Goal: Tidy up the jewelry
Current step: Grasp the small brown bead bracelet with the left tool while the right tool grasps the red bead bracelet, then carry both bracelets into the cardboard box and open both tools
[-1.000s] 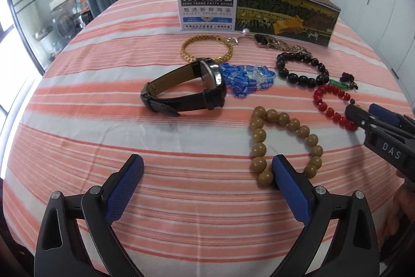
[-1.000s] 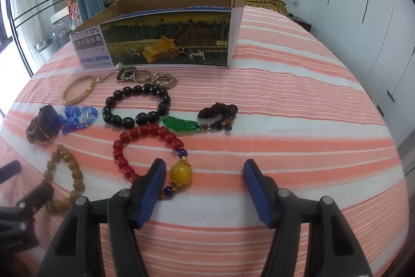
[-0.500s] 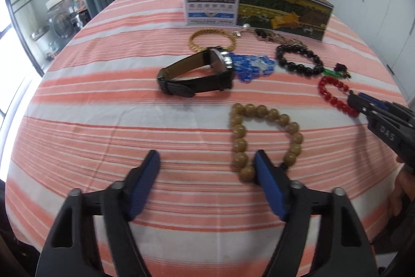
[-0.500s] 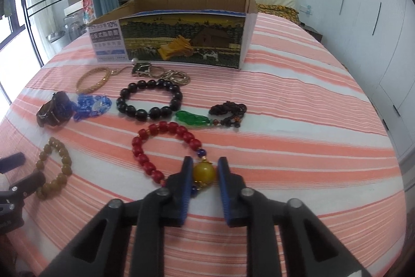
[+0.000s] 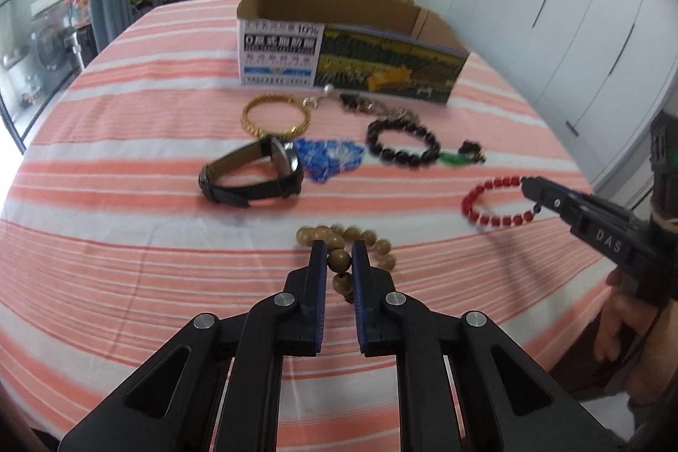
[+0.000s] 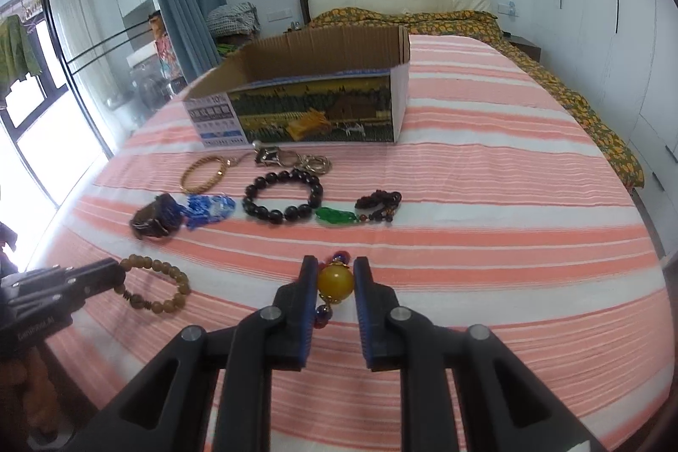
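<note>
The left tongs point(image 5: 339, 259) had closed on one round tan bead of the wooden bead bracelet point(image 5: 347, 244), low in the centre of the left wrist view; half a second before they stood wide open beside it. The right tongs point(image 6: 335, 278) pinched the smooth amber bead point(image 6: 336, 282) of the red bead bracelet point(image 5: 495, 200), which hung lifted at the right of the left view, having risen off the striped bed cover point(image 6: 487, 240). Both black tools reached in from the lower frame edge, blue-padded fingers point(image 6: 306, 308) pointing forward. Higher up lay a black leather watch point(image 5: 254, 176), a blue crystal bracelet point(image 5: 330, 159), a twisted gold bangle point(image 5: 275, 115), a glossy black bead bracelet point(image 5: 402, 142) and an open cardboard box point(image 5: 351, 58).
</note>
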Demonstrator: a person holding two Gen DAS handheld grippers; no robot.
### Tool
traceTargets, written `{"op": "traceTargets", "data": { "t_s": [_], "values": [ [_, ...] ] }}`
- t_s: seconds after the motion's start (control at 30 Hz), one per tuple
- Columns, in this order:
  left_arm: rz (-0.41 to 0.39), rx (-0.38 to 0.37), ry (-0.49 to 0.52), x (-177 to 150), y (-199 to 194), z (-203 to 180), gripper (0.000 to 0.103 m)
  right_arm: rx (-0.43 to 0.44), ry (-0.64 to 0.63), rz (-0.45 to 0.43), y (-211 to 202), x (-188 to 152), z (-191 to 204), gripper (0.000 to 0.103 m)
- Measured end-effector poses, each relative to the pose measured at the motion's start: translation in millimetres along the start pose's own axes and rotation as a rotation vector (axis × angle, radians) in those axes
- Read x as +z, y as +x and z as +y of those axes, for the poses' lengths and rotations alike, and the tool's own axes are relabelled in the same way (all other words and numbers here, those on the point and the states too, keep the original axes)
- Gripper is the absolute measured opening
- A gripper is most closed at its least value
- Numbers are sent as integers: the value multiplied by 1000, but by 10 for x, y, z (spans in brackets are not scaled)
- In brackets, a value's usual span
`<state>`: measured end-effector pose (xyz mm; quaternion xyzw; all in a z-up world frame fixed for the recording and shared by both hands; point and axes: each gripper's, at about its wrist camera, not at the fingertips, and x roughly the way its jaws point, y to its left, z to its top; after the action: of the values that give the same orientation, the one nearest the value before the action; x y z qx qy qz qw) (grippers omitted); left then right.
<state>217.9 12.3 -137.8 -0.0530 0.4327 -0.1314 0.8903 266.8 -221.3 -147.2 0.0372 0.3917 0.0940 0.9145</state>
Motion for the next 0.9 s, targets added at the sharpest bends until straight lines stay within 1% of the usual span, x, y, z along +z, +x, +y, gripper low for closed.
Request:
{"op": "traceTargets", "data": {
  "t_s": [0.13, 0.4, 0.63, 0.9],
  "values": [
    [-39, -29, 11, 107, -195, -82, 10, 25, 7, -12, -165, 54, 4, 17],
    [-80, -75, -3, 320, -474, -89, 10, 59, -29, -45, -427, 209, 118, 17],
    [-94, -104, -28, 500, -590, -25, 10, 93, -38, -67, -561, 349, 186, 17],
    [-105, -112, -10, 733, -628, -31, 10, 109, -63, -72, -600, 469, 228, 17]
  ]
}}
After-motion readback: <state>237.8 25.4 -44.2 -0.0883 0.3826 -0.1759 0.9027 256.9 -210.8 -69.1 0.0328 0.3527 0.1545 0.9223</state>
